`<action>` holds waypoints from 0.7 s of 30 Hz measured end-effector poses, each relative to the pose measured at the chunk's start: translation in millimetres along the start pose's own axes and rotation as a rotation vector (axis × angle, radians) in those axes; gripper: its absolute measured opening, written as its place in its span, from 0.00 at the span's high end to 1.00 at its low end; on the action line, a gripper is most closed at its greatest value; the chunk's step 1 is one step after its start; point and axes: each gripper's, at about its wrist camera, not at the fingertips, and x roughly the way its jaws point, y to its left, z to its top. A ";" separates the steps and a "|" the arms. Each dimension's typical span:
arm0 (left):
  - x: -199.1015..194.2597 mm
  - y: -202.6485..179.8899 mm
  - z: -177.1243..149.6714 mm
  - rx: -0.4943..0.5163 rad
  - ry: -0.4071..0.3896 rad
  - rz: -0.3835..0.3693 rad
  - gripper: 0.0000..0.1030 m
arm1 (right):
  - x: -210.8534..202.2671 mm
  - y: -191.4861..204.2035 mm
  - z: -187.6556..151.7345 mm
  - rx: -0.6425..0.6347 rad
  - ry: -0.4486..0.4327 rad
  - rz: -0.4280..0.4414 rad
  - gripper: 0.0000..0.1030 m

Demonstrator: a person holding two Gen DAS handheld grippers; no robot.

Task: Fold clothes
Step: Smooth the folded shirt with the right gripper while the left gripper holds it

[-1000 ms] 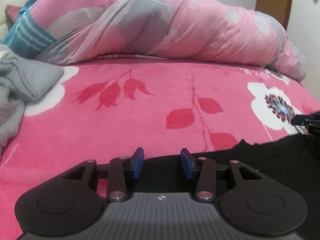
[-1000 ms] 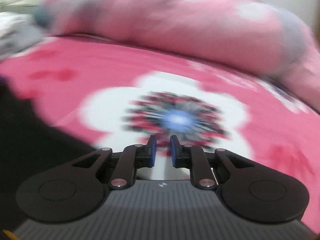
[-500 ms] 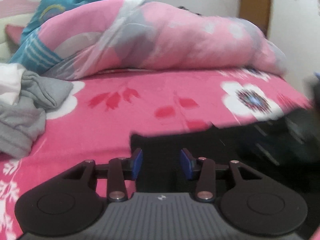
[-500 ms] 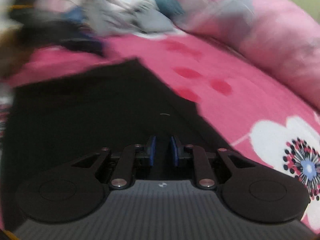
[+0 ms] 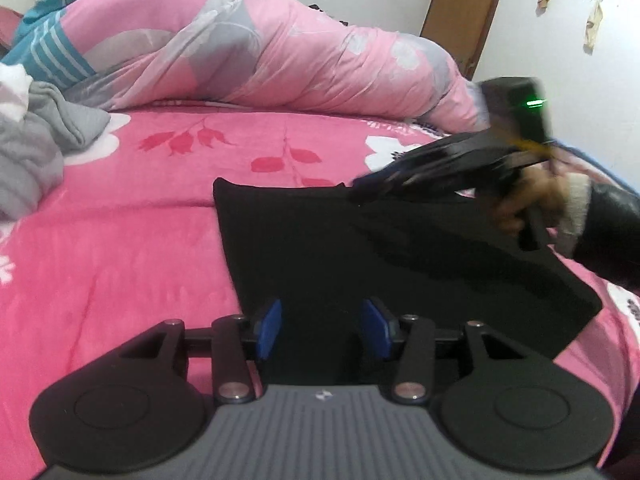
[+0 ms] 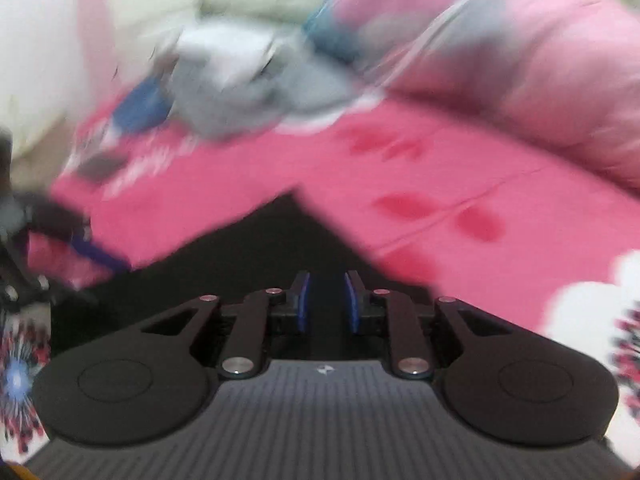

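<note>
A black garment point(image 5: 400, 260) lies spread on the pink flowered bedsheet point(image 5: 120, 240). My left gripper point(image 5: 320, 330) hovers over its near edge. Its jaws are opening, the blue pads stand apart, and the black cloth shows between them without being pressed. My right gripper point(image 5: 360, 188), held by a hand point(image 5: 532, 196), points at the garment's far edge. In the blurred right wrist view the right gripper point(image 6: 325, 300) shows a narrow gap between its pads, with the black garment point(image 6: 280, 248) behind them. The left gripper point(image 6: 80, 248) is a blur at the left.
A rolled pink and grey quilt point(image 5: 300, 52) lies along the back of the bed. A heap of grey and white clothes point(image 5: 32, 148) sits at the left. A brown door frame point(image 5: 464, 12) and a white wall stand behind.
Both grippers pulled back and swung, so more of the black garment now shows. The right gripper turned from the white flower toward the garment. The left pads stand a little wider apart.
</note>
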 end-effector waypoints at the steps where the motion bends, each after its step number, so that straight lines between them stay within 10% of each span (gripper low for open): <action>1: -1.6 -1.0 -1.1 -0.003 0.004 -0.008 0.53 | 17.4 3.3 4.2 -0.016 0.046 -0.011 0.83; 8: -6.8 -7.0 -3.6 0.004 0.011 -0.041 0.53 | 56.4 -40.4 38.9 0.252 -0.050 -0.354 0.82; 12: -7.9 -6.0 -5.8 0.004 0.008 -0.047 0.52 | 17.7 -24.2 36.2 0.227 -0.142 -0.166 0.82; 17: -8.3 -12.9 -3.7 0.001 0.026 -0.041 0.52 | 44.2 15.8 44.6 0.065 0.019 0.103 0.81; 21: -17.2 -21.3 2.5 0.010 0.023 -0.023 0.52 | 88.1 13.7 57.0 0.090 0.057 -0.039 0.80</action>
